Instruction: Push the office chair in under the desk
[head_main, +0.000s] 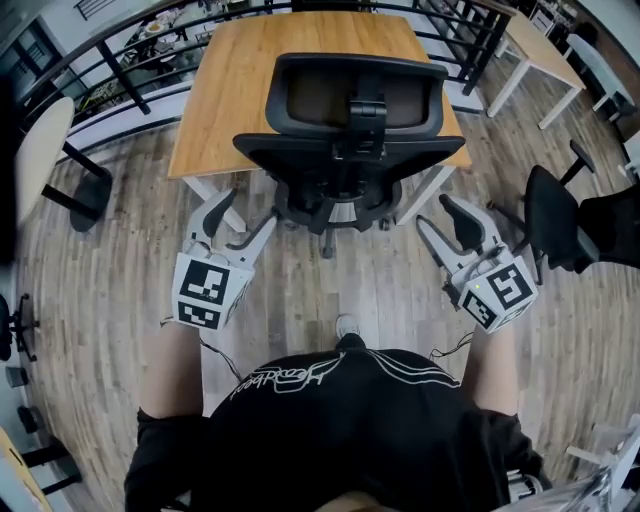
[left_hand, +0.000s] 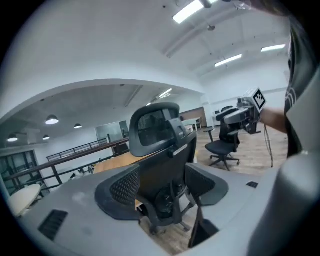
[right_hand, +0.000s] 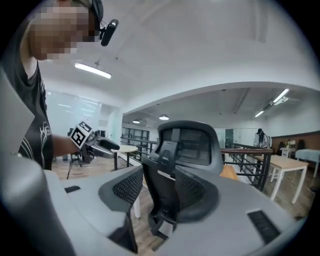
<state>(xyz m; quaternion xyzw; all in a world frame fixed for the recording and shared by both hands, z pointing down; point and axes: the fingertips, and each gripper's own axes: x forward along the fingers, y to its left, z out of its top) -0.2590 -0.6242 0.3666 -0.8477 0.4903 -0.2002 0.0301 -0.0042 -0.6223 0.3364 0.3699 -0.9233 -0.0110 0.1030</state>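
You held left gripper and right gripper open and empty, equally near the office chair straight ahead, desk beyond.

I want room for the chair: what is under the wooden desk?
White legs show at the near edge, either side of the office chair. The desk top hides the rest.

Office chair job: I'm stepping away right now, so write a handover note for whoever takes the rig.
Left tool: open, empty, clear of the office chair.
Right tool: open, empty, on its other side.
Chair stands at the near edge of the desk, backrest toward the person, base showing in front.
Done: looks mostly in.
Left: check, nudge the backrest if needed.
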